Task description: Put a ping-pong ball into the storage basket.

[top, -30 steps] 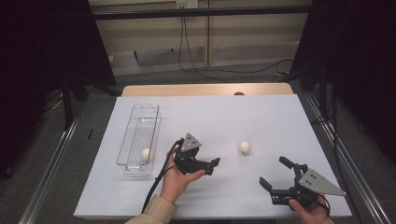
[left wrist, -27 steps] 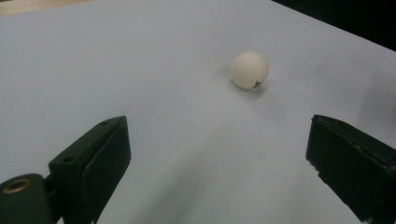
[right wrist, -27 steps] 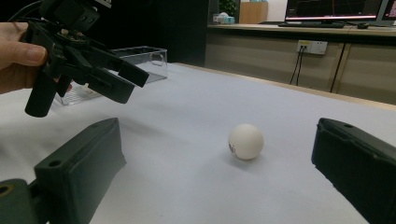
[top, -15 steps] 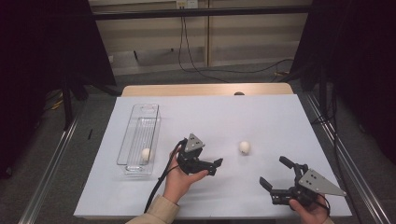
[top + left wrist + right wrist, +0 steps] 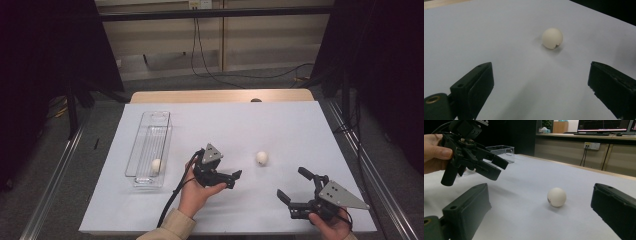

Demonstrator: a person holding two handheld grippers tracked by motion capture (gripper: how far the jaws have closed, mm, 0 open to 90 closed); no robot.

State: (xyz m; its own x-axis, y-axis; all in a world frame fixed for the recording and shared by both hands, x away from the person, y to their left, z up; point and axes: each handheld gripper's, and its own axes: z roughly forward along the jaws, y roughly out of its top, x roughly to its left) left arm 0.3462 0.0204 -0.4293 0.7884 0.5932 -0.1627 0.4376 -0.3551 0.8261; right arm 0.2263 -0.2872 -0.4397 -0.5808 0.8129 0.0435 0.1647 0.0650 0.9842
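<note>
**Both grippers open, white ball loose on table between them**

The white ball is seen resting on the white table cover, roughly mid-table, touched by nothing. The left gripper is held just left of the ball, near but apart from it, w/ jaws spread and pointed toward it. In the left gripper view the ball is framed ahead of the 2 open jaws, slightly right of centre, w/ a small dark mark near its base.

The right gripper is held at the near right of the table, further from the ball, jaws also wide apart and empty. In the right gripper view the ball is seen between its 2 jaws but ahead of them, and the left gripper is shown above the table at upper left.

A clear plastic tray is placed at the left of the table; a 2nd white ball lies inside, at its near end.
</note>
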